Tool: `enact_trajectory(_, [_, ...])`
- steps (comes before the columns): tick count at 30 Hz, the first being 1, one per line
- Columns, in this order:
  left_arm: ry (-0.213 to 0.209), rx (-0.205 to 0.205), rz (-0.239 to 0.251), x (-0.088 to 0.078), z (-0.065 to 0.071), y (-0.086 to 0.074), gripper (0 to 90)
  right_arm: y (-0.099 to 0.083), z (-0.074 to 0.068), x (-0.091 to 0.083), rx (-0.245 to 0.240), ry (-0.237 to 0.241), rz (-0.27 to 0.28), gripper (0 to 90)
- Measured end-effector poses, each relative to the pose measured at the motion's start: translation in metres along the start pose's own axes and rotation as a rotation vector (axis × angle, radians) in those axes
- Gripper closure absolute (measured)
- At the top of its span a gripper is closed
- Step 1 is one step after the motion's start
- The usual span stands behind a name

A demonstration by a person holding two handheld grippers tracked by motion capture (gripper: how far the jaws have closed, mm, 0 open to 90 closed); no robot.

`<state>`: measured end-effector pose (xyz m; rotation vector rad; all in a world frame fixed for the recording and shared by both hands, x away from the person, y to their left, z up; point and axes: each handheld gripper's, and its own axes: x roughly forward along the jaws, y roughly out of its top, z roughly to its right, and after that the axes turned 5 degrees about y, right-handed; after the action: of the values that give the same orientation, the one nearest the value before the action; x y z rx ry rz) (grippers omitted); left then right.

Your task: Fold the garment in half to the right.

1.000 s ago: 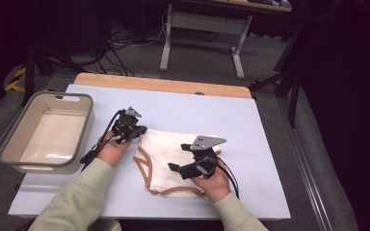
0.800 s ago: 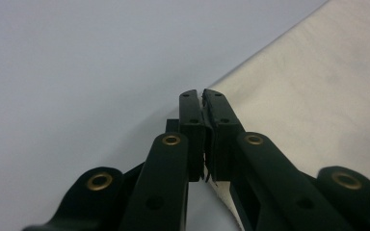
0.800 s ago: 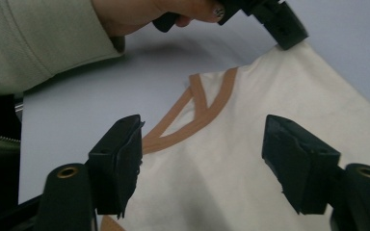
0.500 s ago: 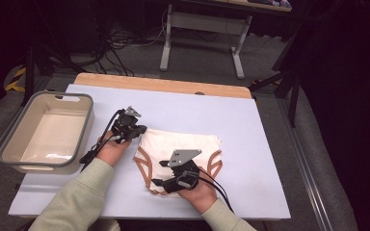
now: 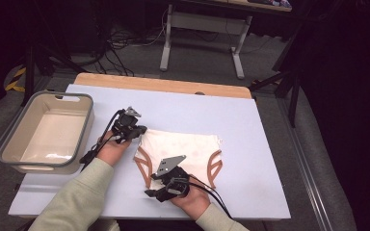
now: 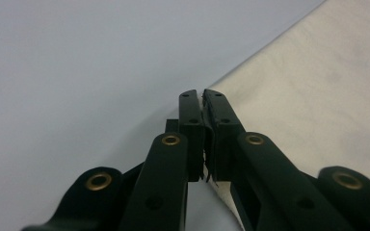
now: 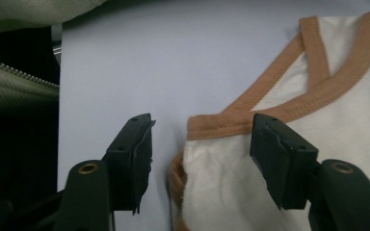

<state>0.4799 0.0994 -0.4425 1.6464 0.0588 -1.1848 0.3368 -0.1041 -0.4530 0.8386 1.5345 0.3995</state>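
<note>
High view: our garment (image 5: 180, 154) lies at frame center, its long axis left-right. The left gripper (image 5: 134, 129) is clamped on its upper-left corner.

Right gripper view: the right gripper (image 7: 200, 144) has been closing, its 2 jaws straddling the lower-left hem untouched.

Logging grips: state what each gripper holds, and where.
Left gripper pinches the white garment's top-left edge. Right gripper, jaws closing, straddles its brown-trimmed corner, not yet gripping.

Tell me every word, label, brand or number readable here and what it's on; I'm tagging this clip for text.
None: no readable text on the white garment, the grey bin, the table or either gripper.
</note>
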Motion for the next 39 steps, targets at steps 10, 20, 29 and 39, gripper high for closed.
enact_trajectory(10, [0.005, -0.001, -0.016, 0.004, -0.001, -0.001, 85.2, 0.002, -0.011, 0.007, -0.076, -0.114, -0.058, 47.7])
enact_trajectory(20, [0.005, -0.004, -0.022, 0.004, 0.0, -0.001, 87.0, 0.002, -0.006, 0.004, -0.053, -0.126, -0.052, 82.9])
enact_trajectory(29, [0.003, -0.015, 0.008, -0.005, -0.001, 0.002, 87.4, 0.005, -0.008, 0.002, -0.018, -0.127, -0.028, 87.1])
enact_trajectory(39, [0.059, -0.042, 0.0, -0.024, -0.005, 0.0, 87.5, 0.019, -0.014, 0.004, -0.056, -0.096, 0.021, 87.1])
